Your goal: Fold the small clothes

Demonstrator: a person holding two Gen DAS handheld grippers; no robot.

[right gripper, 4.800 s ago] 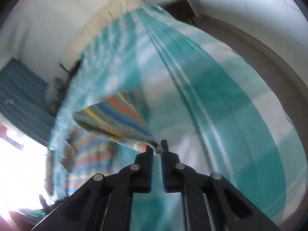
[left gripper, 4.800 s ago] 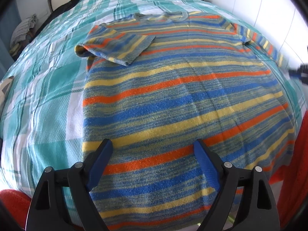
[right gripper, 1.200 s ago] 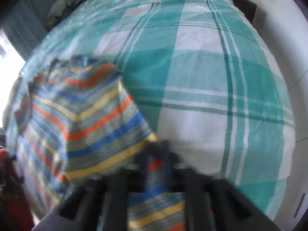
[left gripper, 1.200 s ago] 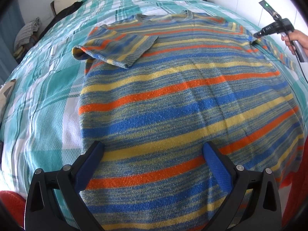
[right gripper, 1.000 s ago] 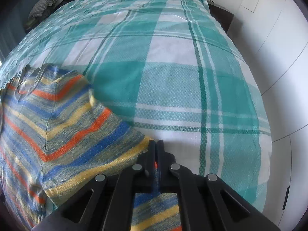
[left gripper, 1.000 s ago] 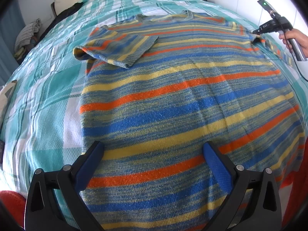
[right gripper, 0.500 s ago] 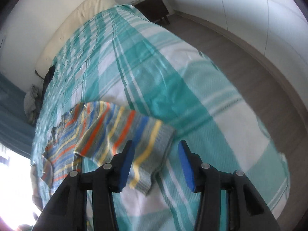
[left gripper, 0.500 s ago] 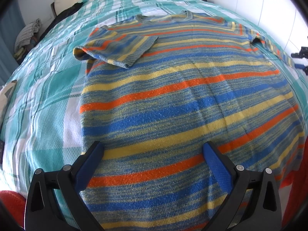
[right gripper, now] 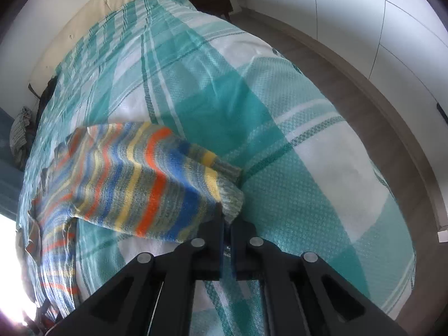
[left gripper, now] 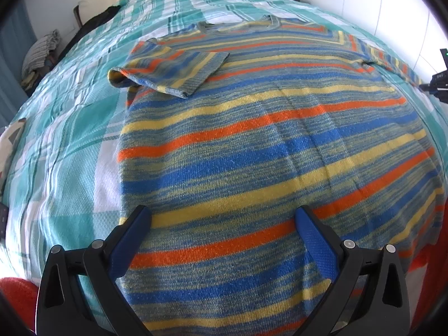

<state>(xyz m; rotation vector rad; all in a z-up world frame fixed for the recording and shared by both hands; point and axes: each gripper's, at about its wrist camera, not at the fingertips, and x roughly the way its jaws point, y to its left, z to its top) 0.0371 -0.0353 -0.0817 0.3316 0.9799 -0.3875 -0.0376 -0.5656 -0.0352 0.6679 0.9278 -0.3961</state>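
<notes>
On the bed: we see a striped knit short-sleeved sweater in blue, orange, yellow and grey-green lying flat, neck away from us, on a teal-and-white checked woven bedspread.
Left sleeve: it is folded in over the chest, lying flat on the body.
Right sleeve: its ribbed cuff is lifted off the bedspread, with the sleeve sagging between the cuff and the shoulder.
Left tongs: spread wide above the sweater's lower body, holding nothing that we can see.
Right tongs: pressed together on the edge of the ribbed cuff.
How it handles: we judge the knit soft, light and limp; it drapes and stretches, and its texture should grip the blue pads well.
Where to hold: we would take the ribbed edges, cuff or hem, or a side seam, where the knit is doubled and firmer. A pinch in mid-panel would only raise a peak.
Risk: we expect pulling on one sleeve to drag or skew the body unless it is carried low and slack.
Hidden: the hem is cut off below the left tongs, so we cannot tell whether it lies straight.
Hard to make out: the raised sleeve is blurred, and glare whites out the lower left of the right wrist view.
Cut off: red fabric shows only at the corners of the left view, and we cannot name it.
</notes>
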